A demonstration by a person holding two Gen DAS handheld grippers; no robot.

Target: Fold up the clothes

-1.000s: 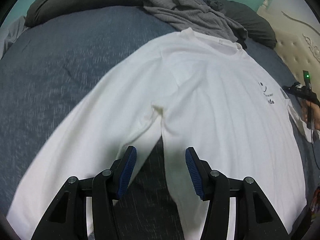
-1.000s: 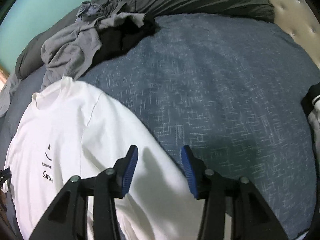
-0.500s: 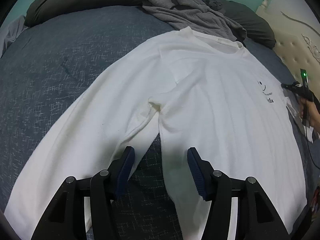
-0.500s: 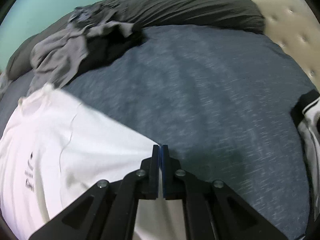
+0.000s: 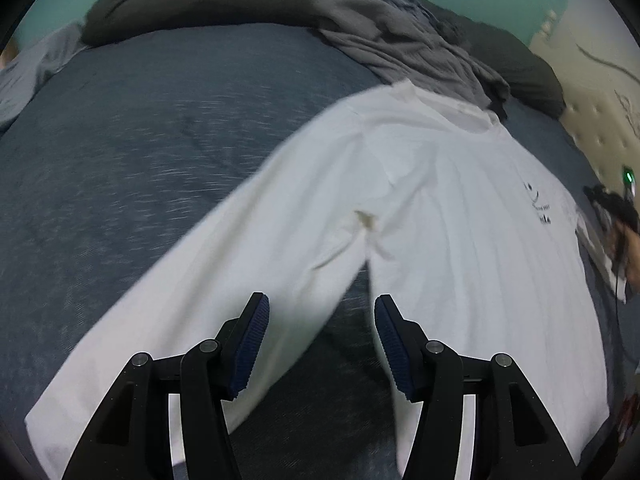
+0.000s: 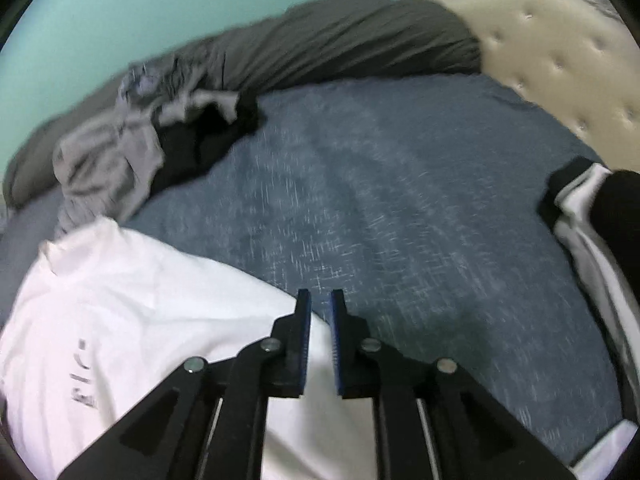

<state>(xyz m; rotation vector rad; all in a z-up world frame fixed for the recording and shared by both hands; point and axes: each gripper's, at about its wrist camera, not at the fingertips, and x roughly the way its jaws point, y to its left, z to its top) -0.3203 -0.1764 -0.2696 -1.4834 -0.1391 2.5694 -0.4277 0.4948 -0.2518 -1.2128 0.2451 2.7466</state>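
Note:
A white long-sleeved shirt (image 5: 460, 216) with a small black smile print lies flat, front up, on the blue bedspread (image 5: 152, 152). My left gripper (image 5: 322, 312) is open and empty just above the gap between the shirt's left sleeve and its body. The shirt also shows in the right wrist view (image 6: 132, 308). My right gripper (image 6: 320, 300) hovers over the shirt's right edge with its jaws a narrow gap apart and nothing between them. The right gripper shows small at the far right of the left wrist view (image 5: 612, 200).
A heap of grey and black clothes (image 6: 132, 152) lies beyond the shirt's collar, against dark grey pillows (image 6: 340, 48). A black and white garment (image 6: 592, 216) lies at the right bed edge. A cream tufted headboard (image 6: 568, 56) stands at the right.
My right gripper closed about half a second ago and has since opened a little and lifted. My left gripper has stayed open and shifted slightly over the sleeve gap.

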